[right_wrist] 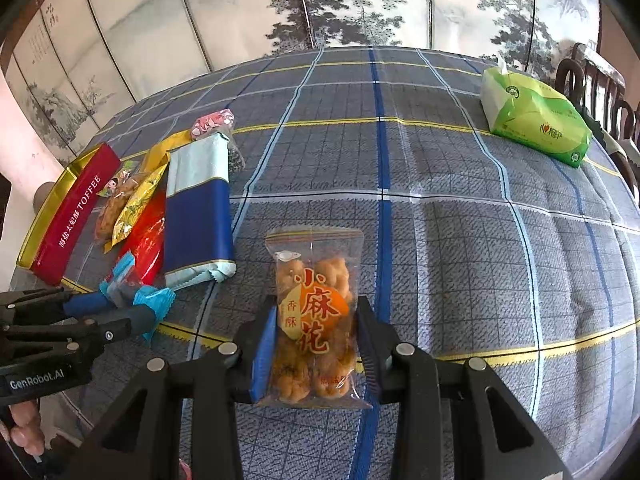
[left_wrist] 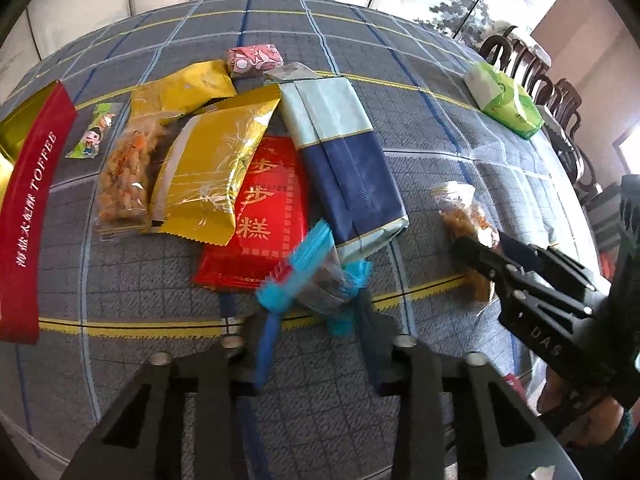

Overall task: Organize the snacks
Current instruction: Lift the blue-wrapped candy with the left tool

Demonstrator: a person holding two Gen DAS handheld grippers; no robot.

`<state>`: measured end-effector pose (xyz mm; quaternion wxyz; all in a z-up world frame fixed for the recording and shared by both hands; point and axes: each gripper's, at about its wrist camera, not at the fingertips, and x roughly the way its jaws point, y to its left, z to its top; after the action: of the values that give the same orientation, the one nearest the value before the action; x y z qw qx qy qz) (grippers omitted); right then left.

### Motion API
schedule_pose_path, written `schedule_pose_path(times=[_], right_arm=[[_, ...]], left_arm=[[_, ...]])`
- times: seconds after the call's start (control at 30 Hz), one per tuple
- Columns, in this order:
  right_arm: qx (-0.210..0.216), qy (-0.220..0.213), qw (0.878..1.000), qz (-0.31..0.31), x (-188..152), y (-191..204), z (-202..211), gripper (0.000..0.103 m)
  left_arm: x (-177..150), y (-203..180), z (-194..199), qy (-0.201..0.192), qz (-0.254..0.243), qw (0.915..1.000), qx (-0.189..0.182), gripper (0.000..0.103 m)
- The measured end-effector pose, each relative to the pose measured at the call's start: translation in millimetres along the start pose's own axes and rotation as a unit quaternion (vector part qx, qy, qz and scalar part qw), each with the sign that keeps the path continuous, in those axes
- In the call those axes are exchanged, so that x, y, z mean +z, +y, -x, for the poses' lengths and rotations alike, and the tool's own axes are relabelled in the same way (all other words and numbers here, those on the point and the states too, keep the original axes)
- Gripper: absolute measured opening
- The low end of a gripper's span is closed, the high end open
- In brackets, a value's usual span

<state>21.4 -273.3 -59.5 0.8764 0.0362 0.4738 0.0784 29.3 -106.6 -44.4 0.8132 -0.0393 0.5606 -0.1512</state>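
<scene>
Steeply tilted, both grippers clamp snacks — left gripper (left_wrist: 316, 280) the blue-wrapped candy (left_wrist: 312, 276), right gripper (right_wrist: 316, 344) the fried-twist bag (right_wrist: 316, 320).

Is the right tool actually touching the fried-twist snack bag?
Touching. In the right wrist view, the right tool has both pads pressed against the sides of the fried-twist snack bag, with no gap showing on either side.

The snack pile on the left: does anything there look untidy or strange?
Yes. The packets overlap crookedly: a gold packet lies tilted across the red packet, and the blue-and-pale packet lies slanted partly over that red one. Nothing looks torn or spilled.
</scene>
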Motion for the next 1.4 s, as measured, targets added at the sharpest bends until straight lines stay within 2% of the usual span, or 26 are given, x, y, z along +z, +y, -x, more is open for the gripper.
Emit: schedule_pose_path(times=[0.3, 0.37, 0.43, 0.53, 0.57, 0.63, 0.7, 0.83, 1.4], right_arm=[[-0.005, 0.002, 1.0, 0.006, -1, 4, 0, 0.038], [-0.005, 0.002, 1.0, 0.006, -1, 3, -1, 0.038], [-0.005, 0.002, 1.0, 0.007, -1, 4, 0, 0.038], [-0.005, 0.0, 1.0, 0.007, -2, 4, 0, 0.038], [-0.005, 0.0, 1.0, 0.007, -2, 4, 0, 0.038], [-0.005, 0.0, 1.0, 0.007, -2, 4, 0, 0.038], [-0.005, 0.0, 1.0, 0.007, -2, 4, 0, 0.038], [-0.005, -0.001, 1.0, 0.006, -3, 5, 0, 0.038], [-0.021, 0.002, 1.0, 0.009, -3, 9, 0, 0.037]], left_arm=[[4, -1, 1, -0.003, -0.002, 1.0, 0.001, 0.029], [6, -1, 0, -0.004, 0.003, 1.0, 0.003, 0.034], [7, 0, 0, -0.005, 0.004, 1.0, 0.007, 0.045], [9, 2, 0, -0.008, 0.011, 0.9999, 0.008, 0.051], [9, 2, -1, -0.008, 0.01, 0.9999, 0.008, 0.05], [10, 4, -1, -0.01, 0.009, 0.9998, 0.014, 0.042], [11, 6, -1, -0.007, 0.011, 0.9999, -0.001, 0.035], [9, 6, 1, -0.009, 0.008, 0.9999, -0.002, 0.029], [-5, 9, 26, -0.017, -0.018, 0.9997, -0.005, 0.026]])
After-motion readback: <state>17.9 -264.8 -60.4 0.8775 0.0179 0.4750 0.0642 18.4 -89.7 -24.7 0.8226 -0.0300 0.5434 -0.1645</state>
